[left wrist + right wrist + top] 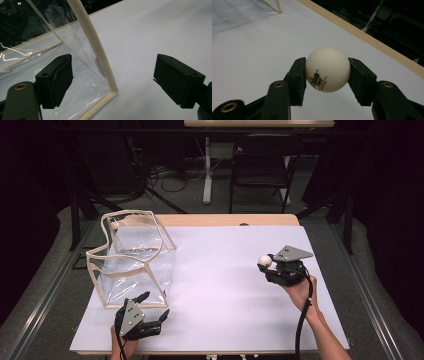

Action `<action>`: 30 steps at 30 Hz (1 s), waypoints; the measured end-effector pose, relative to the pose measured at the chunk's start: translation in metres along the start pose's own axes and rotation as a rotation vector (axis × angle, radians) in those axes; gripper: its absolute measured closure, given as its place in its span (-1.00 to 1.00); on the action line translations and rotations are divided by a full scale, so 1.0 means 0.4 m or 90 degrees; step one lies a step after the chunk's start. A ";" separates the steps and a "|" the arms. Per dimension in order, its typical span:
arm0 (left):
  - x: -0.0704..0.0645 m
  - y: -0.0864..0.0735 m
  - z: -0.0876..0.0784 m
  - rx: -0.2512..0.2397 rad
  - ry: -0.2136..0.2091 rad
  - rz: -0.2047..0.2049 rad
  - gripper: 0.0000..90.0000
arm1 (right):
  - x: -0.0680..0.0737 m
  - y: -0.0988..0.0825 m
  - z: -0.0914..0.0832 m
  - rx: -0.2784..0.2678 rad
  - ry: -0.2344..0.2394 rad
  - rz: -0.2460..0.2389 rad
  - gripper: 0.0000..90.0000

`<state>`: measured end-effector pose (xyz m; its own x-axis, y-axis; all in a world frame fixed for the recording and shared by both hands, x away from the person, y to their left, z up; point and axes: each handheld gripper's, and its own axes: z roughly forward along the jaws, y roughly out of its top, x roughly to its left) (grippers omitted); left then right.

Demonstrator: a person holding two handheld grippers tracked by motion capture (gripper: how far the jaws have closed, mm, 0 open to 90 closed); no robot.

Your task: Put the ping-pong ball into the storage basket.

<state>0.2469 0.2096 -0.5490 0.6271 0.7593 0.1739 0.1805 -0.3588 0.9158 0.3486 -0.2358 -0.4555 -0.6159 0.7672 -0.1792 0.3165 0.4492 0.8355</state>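
A white table-tennis ball (pixel 264 261) (pixel 327 69) with red and black print sits between the pads of my right gripper (pixel 266 265) (pixel 327 80), which is shut on it above the right side of the white table sheet (pixel 225 285). A clear plastic bag with cream trim (pixel 132 260) stands open at the left. My left gripper (pixel 152 306) (pixel 112 82) is open at the bag's near corner. In the left gripper view the bag's trimmed corner edge (pixel 100 57) stands between the spread jaws, touching neither.
The wooden table edge (pixel 225 219) runs along the back of the sheet. Beyond it stand a black chair (pixel 260 165) and a white table leg (pixel 207 170) with cables on the floor. Dark curtains close both sides.
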 end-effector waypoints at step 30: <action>-0.001 0.000 0.003 0.001 -0.006 0.001 -0.64 | -0.007 0.074 -0.009 -0.040 0.003 -0.008 0.14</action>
<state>0.2476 0.2084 -0.5495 0.6344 0.7537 0.1715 0.1805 -0.3602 0.9153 0.3571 -0.2261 -0.4285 -0.6224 0.7598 -0.1878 0.2634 0.4293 0.8639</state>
